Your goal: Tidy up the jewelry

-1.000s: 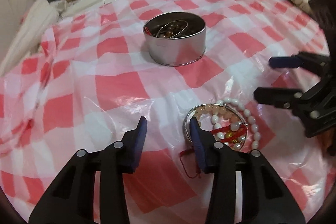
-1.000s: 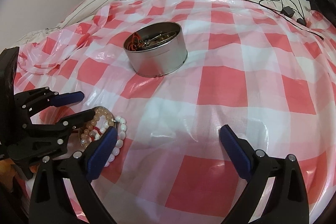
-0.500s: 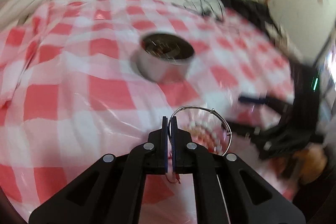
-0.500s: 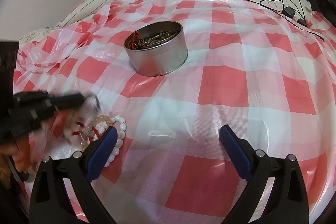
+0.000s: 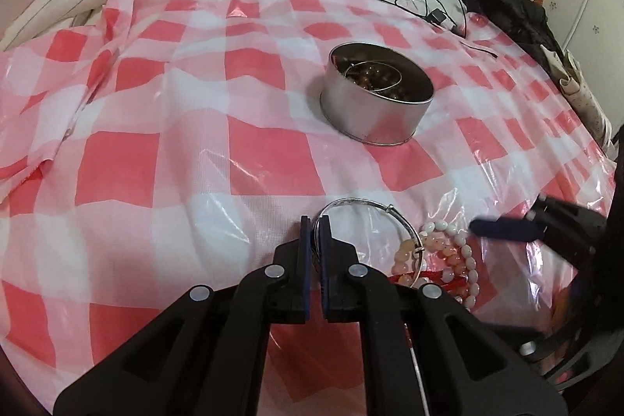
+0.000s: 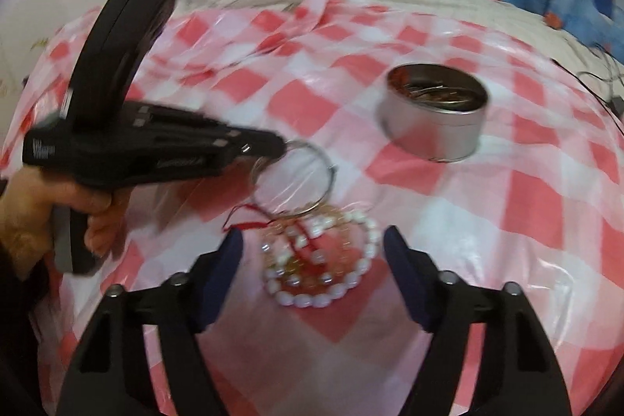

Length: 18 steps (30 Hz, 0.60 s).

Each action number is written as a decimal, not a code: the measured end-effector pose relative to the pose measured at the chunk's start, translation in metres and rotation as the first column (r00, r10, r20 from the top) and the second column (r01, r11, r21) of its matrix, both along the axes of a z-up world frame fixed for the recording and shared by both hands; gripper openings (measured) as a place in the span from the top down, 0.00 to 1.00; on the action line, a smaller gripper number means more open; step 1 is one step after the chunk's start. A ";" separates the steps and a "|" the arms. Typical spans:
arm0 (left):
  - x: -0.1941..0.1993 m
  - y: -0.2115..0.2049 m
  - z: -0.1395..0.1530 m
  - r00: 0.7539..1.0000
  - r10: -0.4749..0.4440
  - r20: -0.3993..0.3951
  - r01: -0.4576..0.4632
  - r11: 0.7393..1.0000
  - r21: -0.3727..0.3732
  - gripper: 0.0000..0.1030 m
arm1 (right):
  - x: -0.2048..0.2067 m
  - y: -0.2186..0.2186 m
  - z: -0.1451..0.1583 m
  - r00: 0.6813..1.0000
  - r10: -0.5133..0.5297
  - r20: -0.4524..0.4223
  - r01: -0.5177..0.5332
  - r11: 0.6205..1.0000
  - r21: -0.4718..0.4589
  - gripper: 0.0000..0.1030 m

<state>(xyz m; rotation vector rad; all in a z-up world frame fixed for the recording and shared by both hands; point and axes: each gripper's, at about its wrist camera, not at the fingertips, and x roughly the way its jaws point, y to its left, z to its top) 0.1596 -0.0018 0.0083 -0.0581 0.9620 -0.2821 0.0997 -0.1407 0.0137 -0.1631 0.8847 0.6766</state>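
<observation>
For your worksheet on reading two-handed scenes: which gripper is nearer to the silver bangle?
Left. The left gripper is shut on the silver bangle's rim. The right gripper sits beside it, its closing jaws straddling the white bead bracelet, not touching the bangle.

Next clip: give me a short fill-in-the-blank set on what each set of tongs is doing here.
1. The left tongs are shut on the silver ____.
2. The right tongs are closing around the white ____ bracelet, not yet gripping.
3. The round metal ____ on the checked cloth already holds jewelry.

Missing words: bangle; bead; tin
</observation>
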 end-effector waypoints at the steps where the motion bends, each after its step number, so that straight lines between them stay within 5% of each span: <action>1: 0.000 0.000 -0.001 1.000 0.001 -0.003 -0.001 1.000 -0.001 0.95 | 0.000 0.002 -0.002 1.000 0.007 -0.004 -0.007 1.000 -0.009 0.40; 11: 0.001 -0.008 -0.007 1.000 -0.023 -0.019 0.023 1.000 0.003 0.79 | 0.011 0.010 -0.019 0.997 0.007 -0.075 -0.009 0.999 -0.033 0.41; 13: 0.001 -0.008 -0.007 0.999 -0.027 -0.021 0.027 1.000 -0.002 0.78 | 0.011 0.008 -0.017 0.996 0.016 -0.084 -0.018 1.000 -0.025 0.71; 18: 0.001 -0.007 -0.005 0.999 -0.028 -0.022 0.028 1.000 -0.007 0.75 | 0.012 -0.011 -0.005 0.990 0.027 -0.141 -0.021 0.999 0.048 0.92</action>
